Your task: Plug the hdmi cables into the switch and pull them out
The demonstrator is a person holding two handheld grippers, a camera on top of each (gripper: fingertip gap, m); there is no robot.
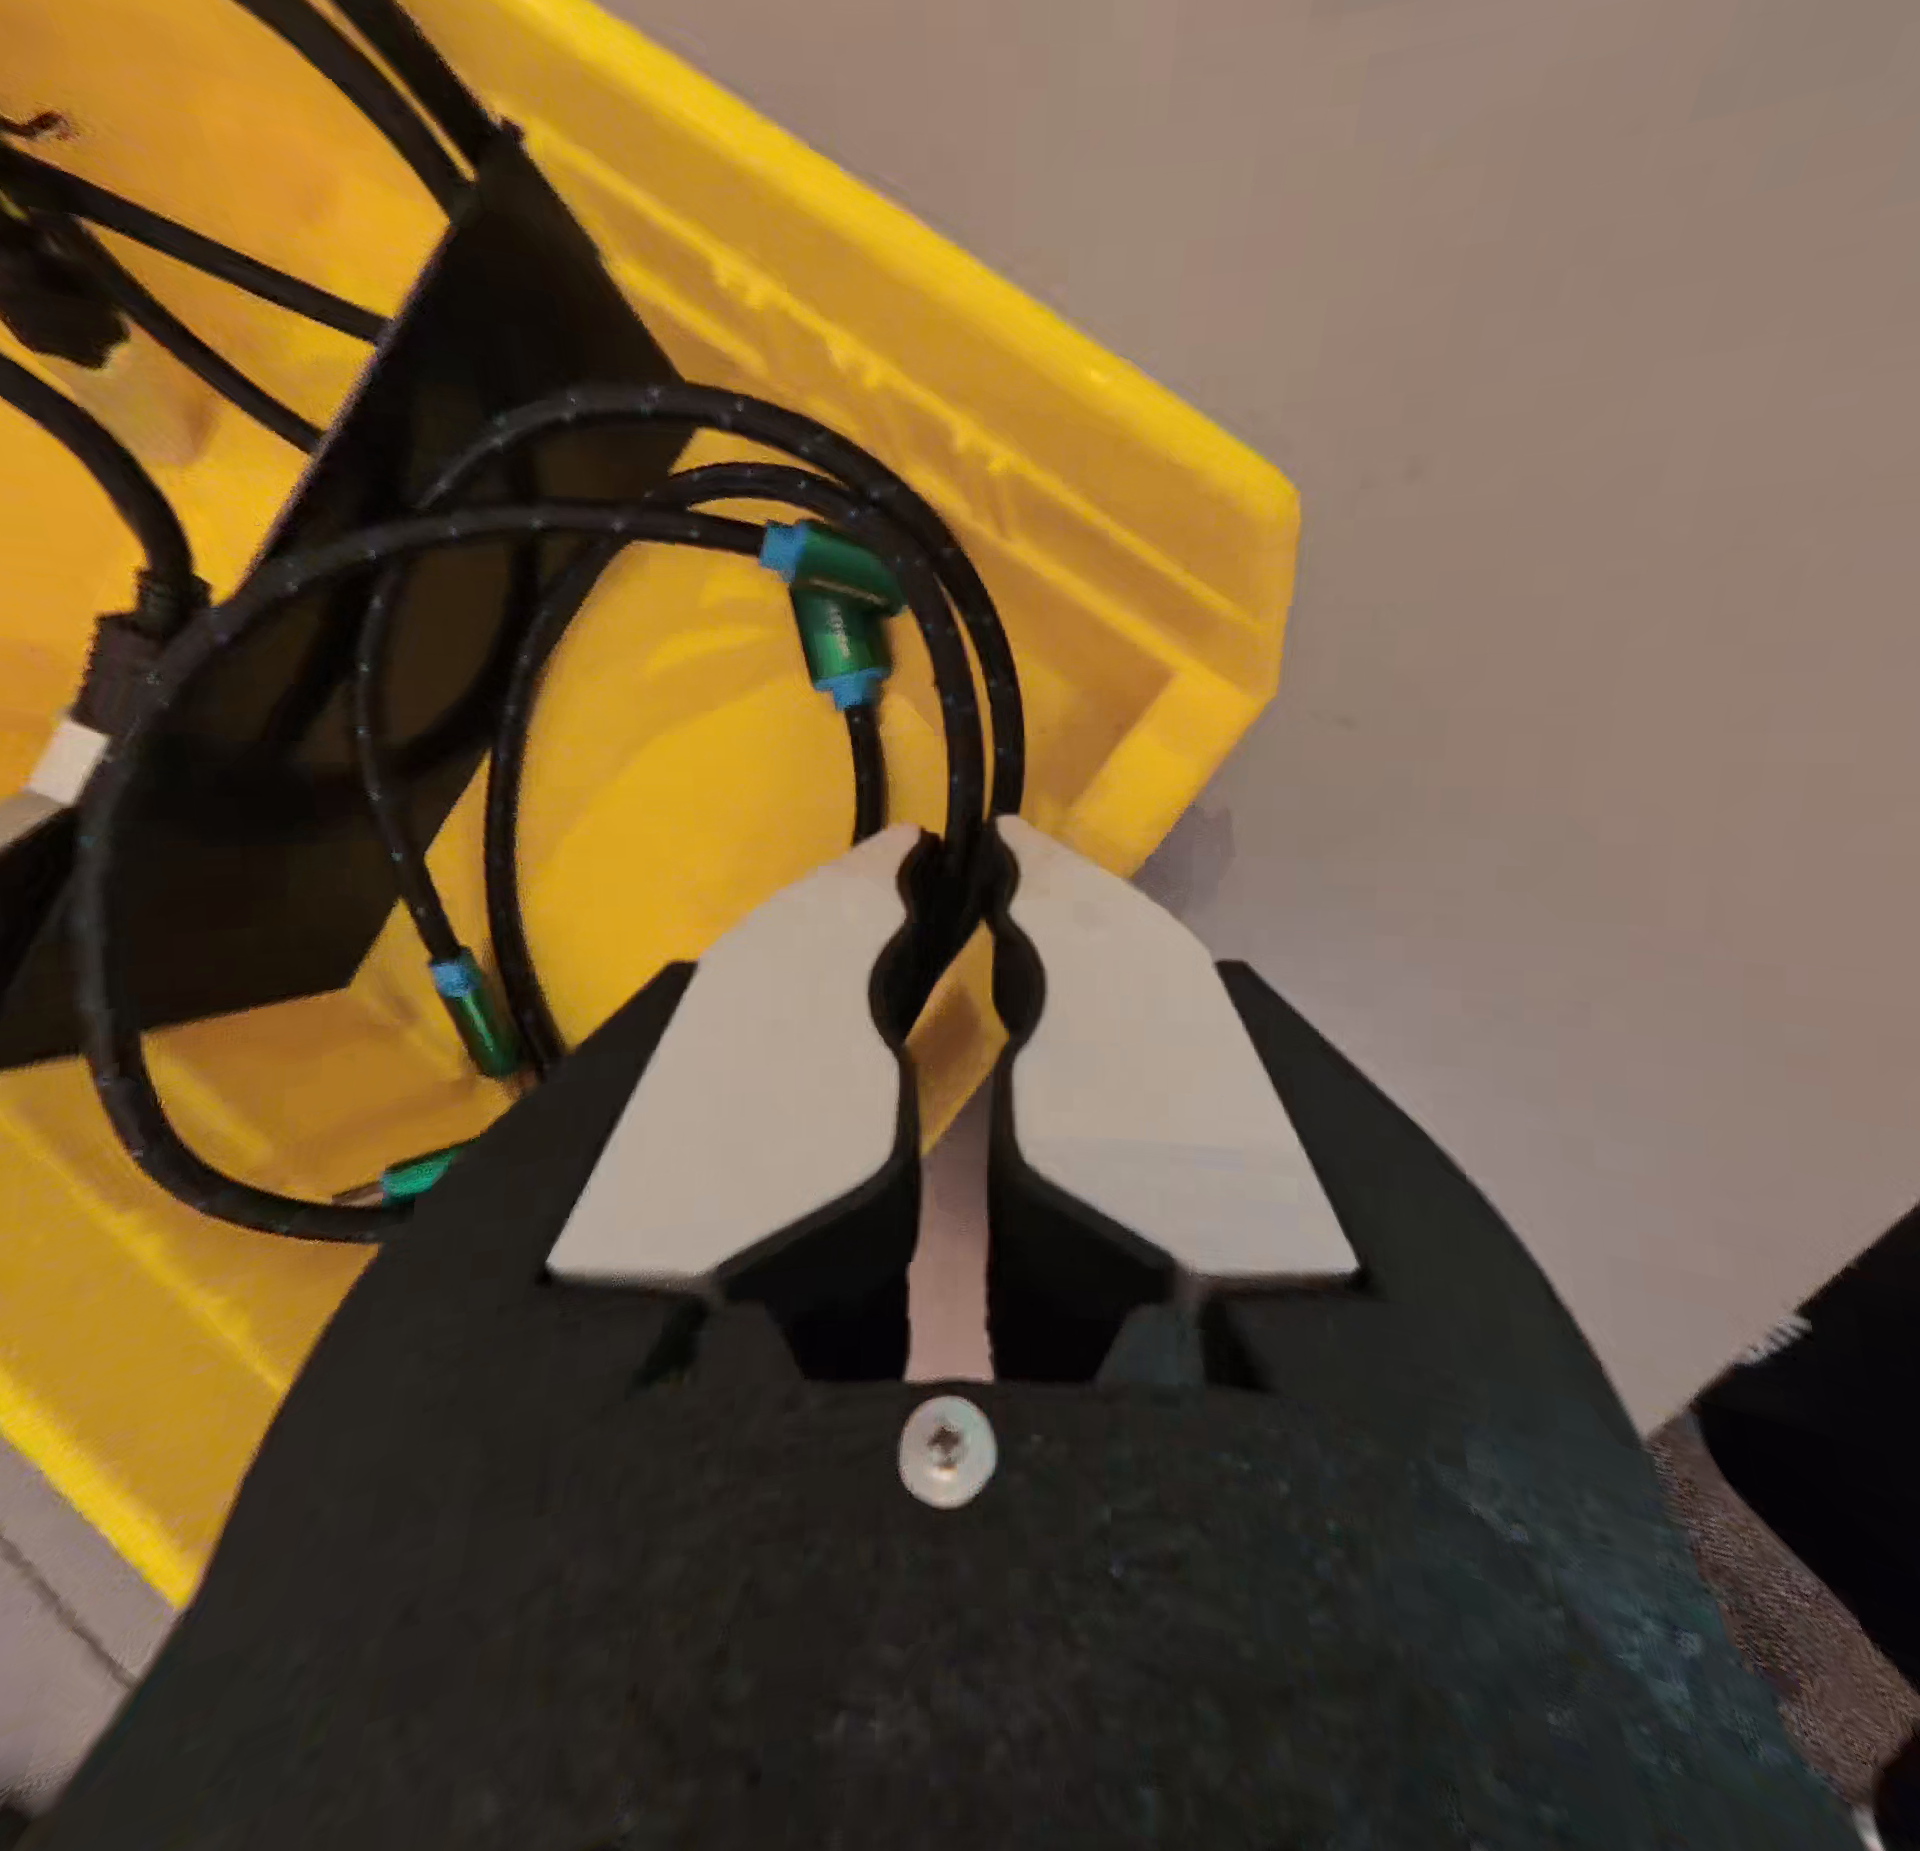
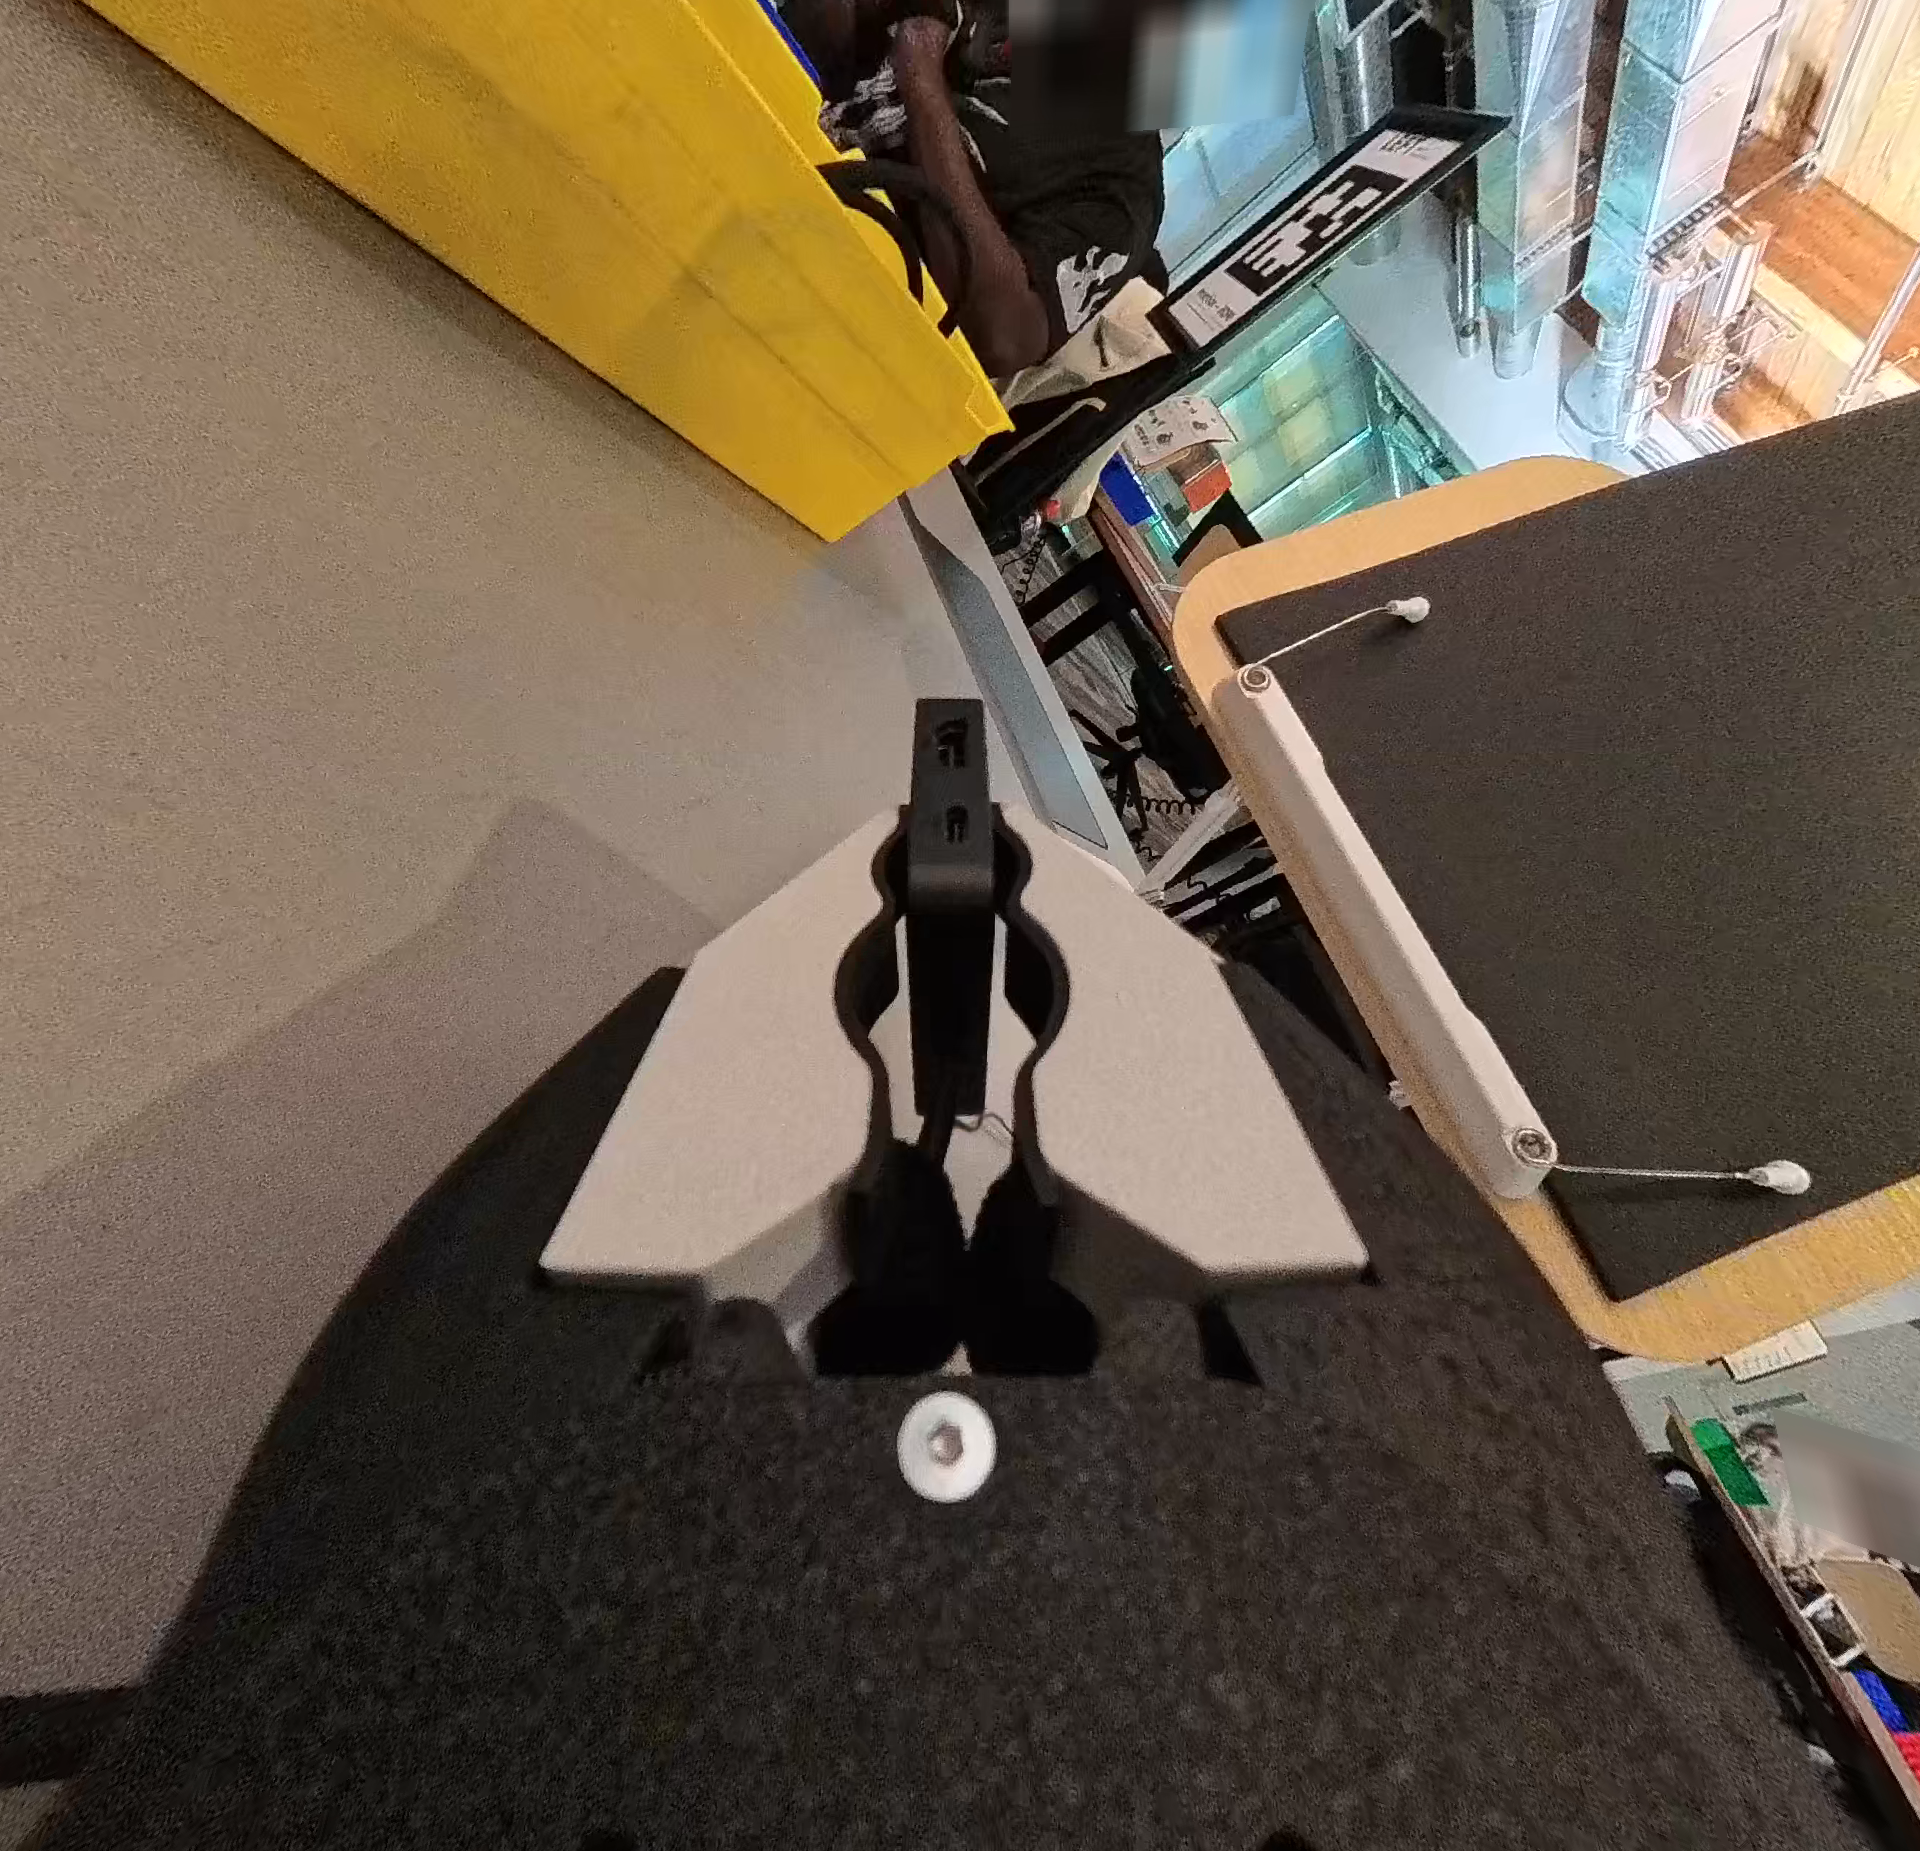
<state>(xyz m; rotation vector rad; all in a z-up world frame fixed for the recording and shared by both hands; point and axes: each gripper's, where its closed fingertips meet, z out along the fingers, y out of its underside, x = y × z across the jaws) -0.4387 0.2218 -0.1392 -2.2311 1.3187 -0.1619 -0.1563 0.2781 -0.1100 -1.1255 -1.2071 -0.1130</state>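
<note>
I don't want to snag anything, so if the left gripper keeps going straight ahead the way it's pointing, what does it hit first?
Probably the yellow bin. The left gripper is shut on braided black cables looping ahead over it; depth is unclear.

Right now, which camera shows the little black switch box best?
The right wrist view: the switch stands edge-on between the right gripper's fingers, its ports facing the camera. The left wrist view shows only braided cables and the yellow bin.

Left tongs (image 1: 958, 845) clamped on black braided cables (image 1: 977, 679) looping over yellow bin (image 1: 1039, 471). Green connectors (image 1: 836, 606) hang within loops. Bin sits on grey counter (image 1: 1558, 451).
</note>
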